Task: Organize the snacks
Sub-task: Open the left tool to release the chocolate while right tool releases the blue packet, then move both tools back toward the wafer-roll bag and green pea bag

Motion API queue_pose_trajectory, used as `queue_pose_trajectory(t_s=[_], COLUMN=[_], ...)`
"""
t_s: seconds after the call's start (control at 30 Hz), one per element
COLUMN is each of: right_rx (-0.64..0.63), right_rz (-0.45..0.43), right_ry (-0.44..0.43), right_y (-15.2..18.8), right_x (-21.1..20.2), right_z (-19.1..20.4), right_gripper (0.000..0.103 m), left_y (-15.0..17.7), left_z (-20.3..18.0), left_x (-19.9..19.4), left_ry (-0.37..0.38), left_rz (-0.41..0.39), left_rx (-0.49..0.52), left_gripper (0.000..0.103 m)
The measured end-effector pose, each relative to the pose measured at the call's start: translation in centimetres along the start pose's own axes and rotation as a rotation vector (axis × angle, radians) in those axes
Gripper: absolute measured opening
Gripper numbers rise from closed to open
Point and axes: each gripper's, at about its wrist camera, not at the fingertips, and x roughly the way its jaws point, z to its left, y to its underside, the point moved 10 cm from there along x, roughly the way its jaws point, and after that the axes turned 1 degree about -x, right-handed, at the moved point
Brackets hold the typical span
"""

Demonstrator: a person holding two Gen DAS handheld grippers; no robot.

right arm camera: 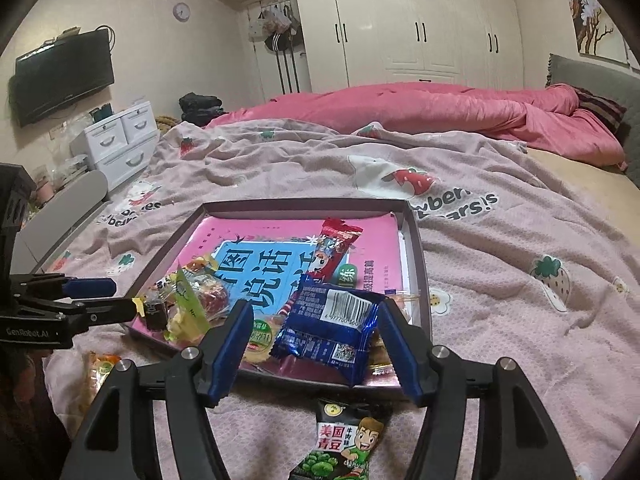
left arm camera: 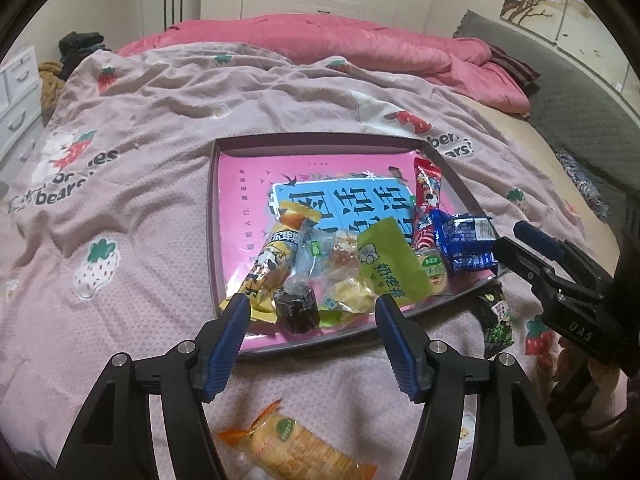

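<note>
so both grippers, left & right, hang w/ jaws apart, gripping nothing, over the snack-filled box lid; green pea packet lies outside on the blanket.

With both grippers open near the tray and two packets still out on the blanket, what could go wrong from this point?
1. The blue packet lies propped on other snacks at the tray's near edge; a nudge from the right gripper might tip it out.
2. The green pea packet and orange cracker packet lie on the soft, wrinkled blanket; a gripper may pinch fabric with them.
3. The near-corner pile is crowded, so additions could slide off.
</note>
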Motion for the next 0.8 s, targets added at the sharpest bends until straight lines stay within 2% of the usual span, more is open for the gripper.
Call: queue_pose_trajectory(t_s=[0.67, 0.8], right_rx=[0.032, 0.039], right_rz=[0.015, 0.057], right_ry=[0.008, 0.033], right_y=[1.0, 2.0], right_x=[-2.3, -2.1], right_z=[0.2, 0.0], right_gripper=[0.066, 0.067], left_y=[3.5, 4.7], left_z=[0.9, 1.3], left_x=[-2.1, -2.1], left_ry=[-0.015, -0.028], left_rz=[0.060, 0.099], left_rx=[-0.057, -0.090], left_gripper=[0.073, 0.073])
